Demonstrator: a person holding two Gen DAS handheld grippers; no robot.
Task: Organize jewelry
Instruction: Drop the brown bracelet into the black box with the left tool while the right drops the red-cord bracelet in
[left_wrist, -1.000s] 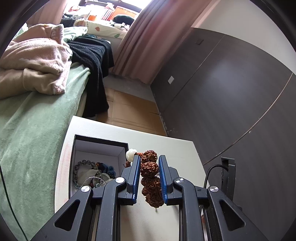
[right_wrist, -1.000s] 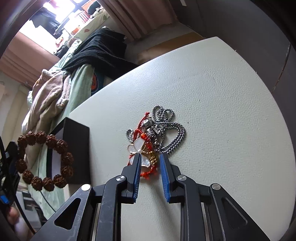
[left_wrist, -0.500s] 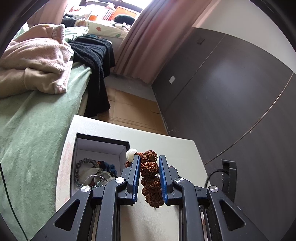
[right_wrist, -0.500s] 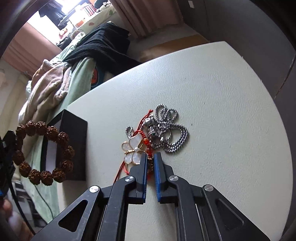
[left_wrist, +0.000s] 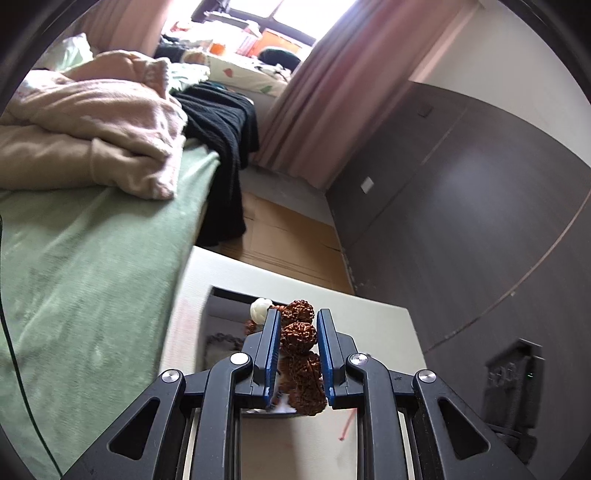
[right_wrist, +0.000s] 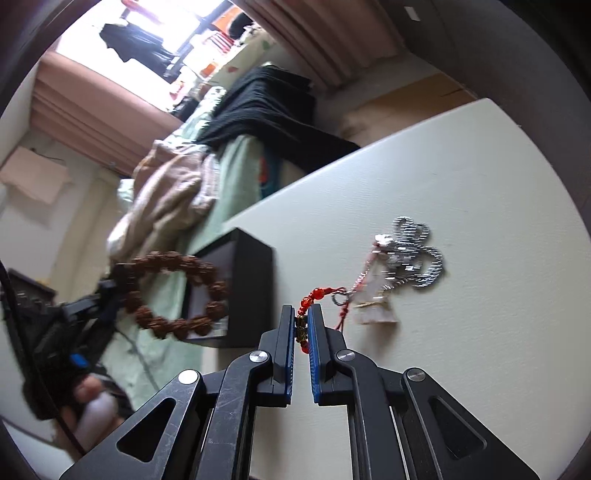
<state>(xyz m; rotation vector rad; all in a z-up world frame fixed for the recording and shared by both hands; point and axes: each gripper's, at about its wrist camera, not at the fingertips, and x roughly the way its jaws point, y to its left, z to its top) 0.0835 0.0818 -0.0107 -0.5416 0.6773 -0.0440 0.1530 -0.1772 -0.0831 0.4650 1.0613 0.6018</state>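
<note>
**A:** Left wrist view: our left gripper (left_wrist: 295, 339) has its blue-padded jaws clamped on a bracelet of knobbly brown seed beads (left_wrist: 299, 334), held above the open black jewellery box with a pale lining (left_wrist: 221, 314) on the cream table (left_wrist: 373, 321). A white bead (left_wrist: 259, 309) on the bracelet peeks past the left pad. Something grey and beaded lies in the box, too blurred to name.

**B:** What could slip here?

**A:** We judge the loop hangs from one or two beads only. If it swings during the lowering, it could catch the box wall and land outside.

**B:** Right wrist view: our right gripper (right_wrist: 302, 326) has its jaws pinched nearly together on a red cord strung with red and gold beads (right_wrist: 314, 295). The cord runs to a pale, blurred charm (right_wrist: 375, 314) beside a heap of silver ball chain (right_wrist: 413, 254), well clear of the box (right_wrist: 251, 273). The brown bracelet (right_wrist: 173, 295) shows at left, over the box's near side.

**A:** And the risk there?

**B:** We think the cord may be tangled with the silver chain. Lifting on could drag the chain along, or the thin cord could slide out of the pads.
</note>
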